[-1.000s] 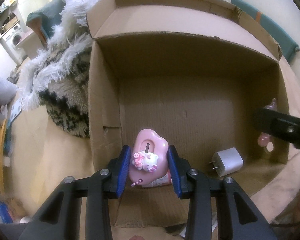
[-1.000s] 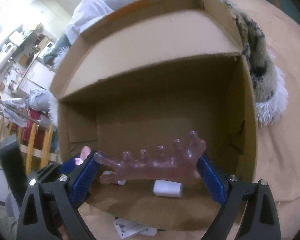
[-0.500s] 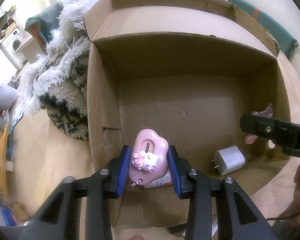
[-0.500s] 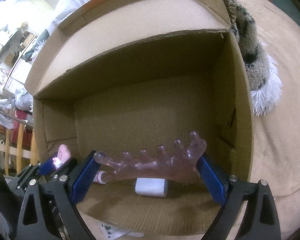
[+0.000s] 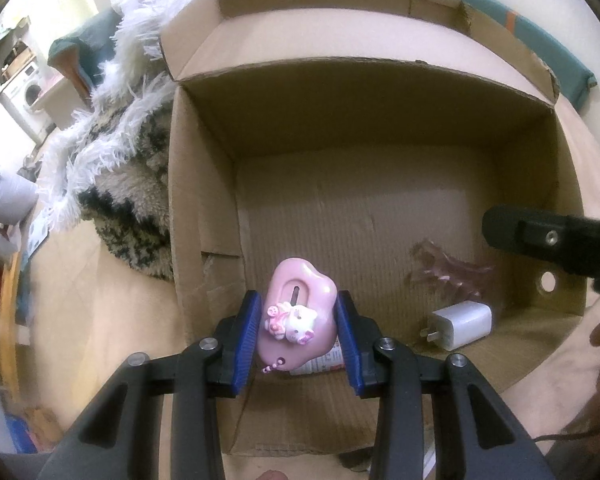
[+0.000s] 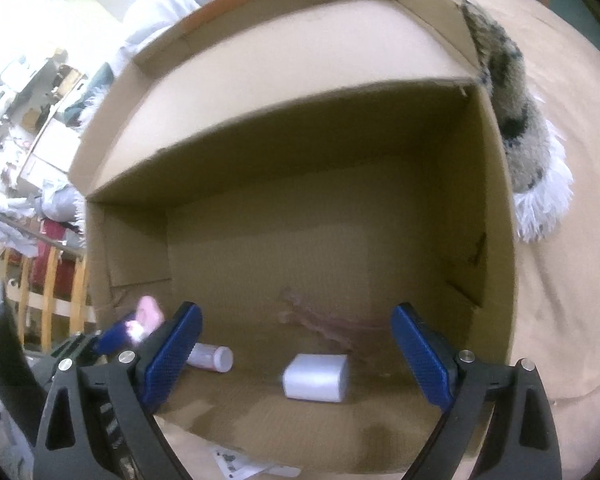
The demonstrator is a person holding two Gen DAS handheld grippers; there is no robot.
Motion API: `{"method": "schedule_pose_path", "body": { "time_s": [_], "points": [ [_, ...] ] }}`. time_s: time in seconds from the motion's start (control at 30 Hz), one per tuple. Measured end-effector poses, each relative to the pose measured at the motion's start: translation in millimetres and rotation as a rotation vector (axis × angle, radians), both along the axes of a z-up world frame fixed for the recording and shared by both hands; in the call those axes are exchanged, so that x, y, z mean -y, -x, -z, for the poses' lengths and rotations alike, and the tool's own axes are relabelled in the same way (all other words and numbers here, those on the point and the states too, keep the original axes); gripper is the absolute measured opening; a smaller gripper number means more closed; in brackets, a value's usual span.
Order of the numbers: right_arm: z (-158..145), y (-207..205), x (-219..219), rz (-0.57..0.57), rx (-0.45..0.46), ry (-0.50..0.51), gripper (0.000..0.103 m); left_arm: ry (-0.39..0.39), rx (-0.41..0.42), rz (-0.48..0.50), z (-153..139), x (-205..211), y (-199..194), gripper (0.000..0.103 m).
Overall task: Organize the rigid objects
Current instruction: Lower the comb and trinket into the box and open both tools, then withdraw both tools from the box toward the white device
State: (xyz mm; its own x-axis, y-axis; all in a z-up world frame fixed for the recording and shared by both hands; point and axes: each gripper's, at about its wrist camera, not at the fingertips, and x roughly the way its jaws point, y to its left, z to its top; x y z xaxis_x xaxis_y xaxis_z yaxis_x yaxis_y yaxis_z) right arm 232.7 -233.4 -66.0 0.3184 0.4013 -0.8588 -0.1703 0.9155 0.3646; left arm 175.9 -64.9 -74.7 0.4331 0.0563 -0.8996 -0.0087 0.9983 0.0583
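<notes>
The left gripper (image 5: 297, 328) squeezes the flat sides of a small pink kitty toy (image 5: 298, 316), hard, light and a bit slippery, over the cardboard box (image 5: 204, 208), while the right gripper (image 6: 296, 342) is wide apart and holds nothing.

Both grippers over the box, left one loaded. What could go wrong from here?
1. The pink toy sits between the left gripper pads above a small bottle; dropped here it may land on it and roll.
2. The clear comb lies against the charger, crowding that corner.
3. The right gripper, open, hangs near the box wall.
</notes>
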Motion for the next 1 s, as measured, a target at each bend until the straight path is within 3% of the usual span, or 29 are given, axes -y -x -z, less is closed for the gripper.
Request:
{"method": "schedule_pose_path", "body": {
  "time_s": [0.07,0.13,0.23,0.5,1.0],
  "points": [
    [-4,1,-2,-0.012,0.017,-0.012,0.102,0.013,-0.001,0.013,0,2,0,0.048],
    [-9,2,-5,-0.021,0.039,-0.017,0.102,0.035,-0.007,0.033,-1,6,2,0.068],
    [-15,3,-6,-0.032,0.066,-0.024,0.102,0.022,0.003,0.058,-2,14,5,0.08],
    [-18,4,2,-0.017,0.055,-0.024,0.102,0.025,0.007,0.053,-2,16,6,0.085],
    [-37,18,9,0.012,0.089,-0.015,0.102,0.064,0.101,0.013,-39,1,19,0.085]
  ]
}}
